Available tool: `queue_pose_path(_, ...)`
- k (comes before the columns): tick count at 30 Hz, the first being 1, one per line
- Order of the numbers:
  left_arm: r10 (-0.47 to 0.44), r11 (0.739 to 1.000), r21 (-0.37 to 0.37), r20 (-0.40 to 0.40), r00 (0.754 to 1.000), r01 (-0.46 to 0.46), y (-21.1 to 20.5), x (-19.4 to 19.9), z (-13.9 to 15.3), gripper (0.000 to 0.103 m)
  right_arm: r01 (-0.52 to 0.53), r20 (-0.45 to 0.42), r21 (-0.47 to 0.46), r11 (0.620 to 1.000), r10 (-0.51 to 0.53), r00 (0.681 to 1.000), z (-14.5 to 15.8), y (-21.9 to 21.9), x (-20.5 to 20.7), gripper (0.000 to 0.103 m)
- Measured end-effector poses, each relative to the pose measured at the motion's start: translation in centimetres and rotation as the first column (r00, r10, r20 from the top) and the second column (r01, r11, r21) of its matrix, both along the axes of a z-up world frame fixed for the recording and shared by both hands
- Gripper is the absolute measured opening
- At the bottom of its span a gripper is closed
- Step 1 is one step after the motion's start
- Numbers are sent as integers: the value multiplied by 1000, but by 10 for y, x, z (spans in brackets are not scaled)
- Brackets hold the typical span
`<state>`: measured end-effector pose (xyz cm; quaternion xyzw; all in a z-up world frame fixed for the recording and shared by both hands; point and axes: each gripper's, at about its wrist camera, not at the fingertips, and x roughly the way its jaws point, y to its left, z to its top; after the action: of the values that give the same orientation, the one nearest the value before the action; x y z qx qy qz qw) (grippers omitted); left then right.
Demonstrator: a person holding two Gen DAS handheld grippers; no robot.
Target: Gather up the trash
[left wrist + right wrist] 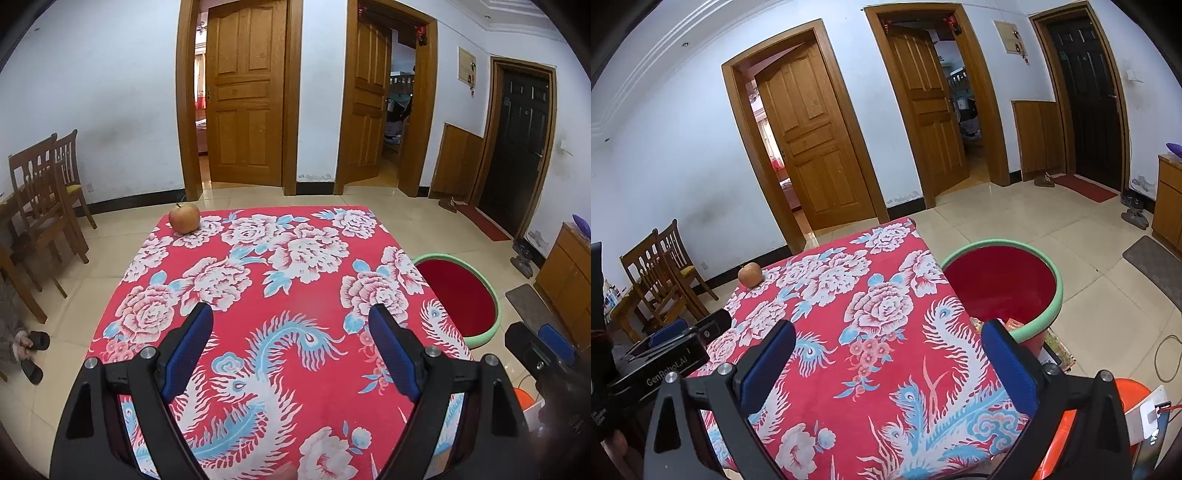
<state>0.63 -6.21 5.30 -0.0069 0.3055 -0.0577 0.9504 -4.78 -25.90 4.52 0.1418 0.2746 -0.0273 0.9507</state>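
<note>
An apple (184, 218) sits at the far left corner of a table covered with a red floral cloth (295, 295); it also shows in the right wrist view (750, 274). A red basin with a green rim (461, 295) stands on the floor at the table's right side, and the right wrist view (1001, 284) shows small scraps (1014, 325) at its near edge. My left gripper (291, 325) is open and empty above the near part of the cloth. My right gripper (890, 341) is open and empty above the table's near right part, close to the basin.
Wooden chairs (44, 184) stand at the left wall. Two wooden doors (247, 92) and a dark door (517, 147) are at the back. An orange stool (1123, 406) sits near the right gripper. A cabinet (1169, 199) and a mat (1152, 262) are on the right.
</note>
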Motion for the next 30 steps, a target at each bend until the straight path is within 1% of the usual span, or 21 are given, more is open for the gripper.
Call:
queue_pose_path(13,42,999,-18,-10,999,-42,14,3,-4,85,1,-11,-1,1000,-1,1000,0,4,-3,102)
queue_pose_path(30,41,999,-26,-13,999,-41,17,3,-5,85,1,-13,-1,1000,-1,1000,0,5,-3,102)
